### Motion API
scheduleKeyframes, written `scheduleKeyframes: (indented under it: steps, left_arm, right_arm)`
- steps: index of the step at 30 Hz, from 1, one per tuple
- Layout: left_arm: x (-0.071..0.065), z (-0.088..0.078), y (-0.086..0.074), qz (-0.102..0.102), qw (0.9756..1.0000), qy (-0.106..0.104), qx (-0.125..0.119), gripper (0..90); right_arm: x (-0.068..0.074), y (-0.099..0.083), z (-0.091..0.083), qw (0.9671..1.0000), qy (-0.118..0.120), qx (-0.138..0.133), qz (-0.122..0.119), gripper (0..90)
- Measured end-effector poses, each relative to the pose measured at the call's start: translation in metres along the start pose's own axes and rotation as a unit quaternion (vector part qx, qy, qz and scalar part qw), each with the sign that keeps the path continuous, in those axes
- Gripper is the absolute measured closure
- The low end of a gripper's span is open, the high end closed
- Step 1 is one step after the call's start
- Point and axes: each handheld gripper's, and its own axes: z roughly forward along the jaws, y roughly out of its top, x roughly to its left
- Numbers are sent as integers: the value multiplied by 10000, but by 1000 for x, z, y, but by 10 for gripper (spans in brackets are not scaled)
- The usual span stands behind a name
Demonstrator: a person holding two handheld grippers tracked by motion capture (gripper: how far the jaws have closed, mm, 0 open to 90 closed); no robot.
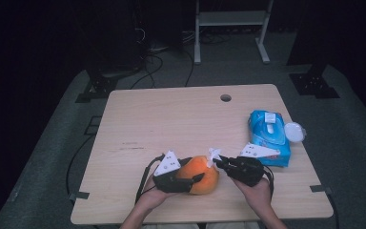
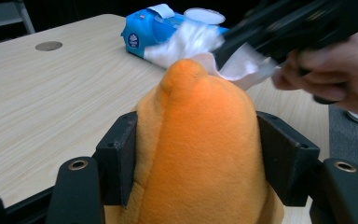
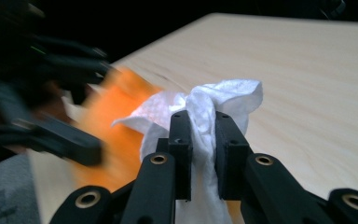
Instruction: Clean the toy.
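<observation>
Rectangular light-wood worktop (image 1: pixel 171 119) with rounded corners and a round cable hole (image 1: pixel 226 98) near its far edge. On the right part of the worktop lies a blue soft plastic pack of wet wipes (image 1: pixel 268 136) with a white label flap raised on top; just beside its right edge, at the worktop's right rim, sits a small round white lid (image 1: pixel 295 131). Beyond the far edge, on the grey carpeted floor (image 1: pixel 352 129), stand a white metal shelf frame (image 1: pixel 231 28) and two black stand bases (image 1: pixel 97 88), with dark cables (image 1: pixel 157 64) trailing between them.
</observation>
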Motion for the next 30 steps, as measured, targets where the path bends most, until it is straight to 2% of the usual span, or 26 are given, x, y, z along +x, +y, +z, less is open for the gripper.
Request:
scheduleKeyframes:
  steps: [2, 4, 6, 10, 12, 15, 17, 18, 20, 23, 27, 28, 30]
  left_arm:
    - [-1, 2, 0, 27, 10000, 21, -6, 347]
    - [-3, 3, 0, 102, 9999, 40, 13, 304]
    - [0, 2, -1, 68, 10000, -14, 18, 209]
    - [8, 0, -5, -163, 9998, -47, 40, 126]
    - [9, 0, -7, -222, 9997, -116, 51, 152]
    - [7, -2, -4, -103, 9999, -12, 46, 290]
    - [5, -5, 2, -107, 9999, 18, -37, 347]
    - [3, -6, 5, -56, 9999, 48, -76, 358]
    - [-3, -6, 10, 54, 9999, 73, -66, 365]
    - [-10, -1, 8, 258, 9996, 45, 103, 342]
    - [-2, -2, 5, 52, 9998, -157, 79, 210]
    - [-1, -2, 4, 44, 9998, -156, 87, 212]
    - [-2, -2, 3, 56, 9999, -98, 77, 245]
  right_arm:
    - [7, 4, -1, 9999, 125, -78, -74, 781]
    - [12, 5, 1, 9997, 62, -24, -244, 781]
    - [7, -2, 6, 9999, 90, 63, -93, 782]
    - [-6, -12, 9, 9998, 3, 137, 151, 782]
    - [-9, -12, 9, 9997, -69, 171, 145, 782]
    - [-6, -9, 6, 9998, -106, 141, 126, 781]
    - [0, -1, -1, 10000, -21, -57, 76, 781]
    - [4, 3, -4, 9998, 97, -189, 45, 781]
    - [13, 10, -8, 9991, 221, -349, -134, 781]
    - [18, 8, -3, 9991, 120, -227, -331, 781]
    - [-1, -9, 5, 10000, -62, 20, -23, 782]
    - [-6, -12, 5, 9999, -106, 56, 104, 781]
    - [-7, -12, 5, 9998, -142, 71, 131, 782]
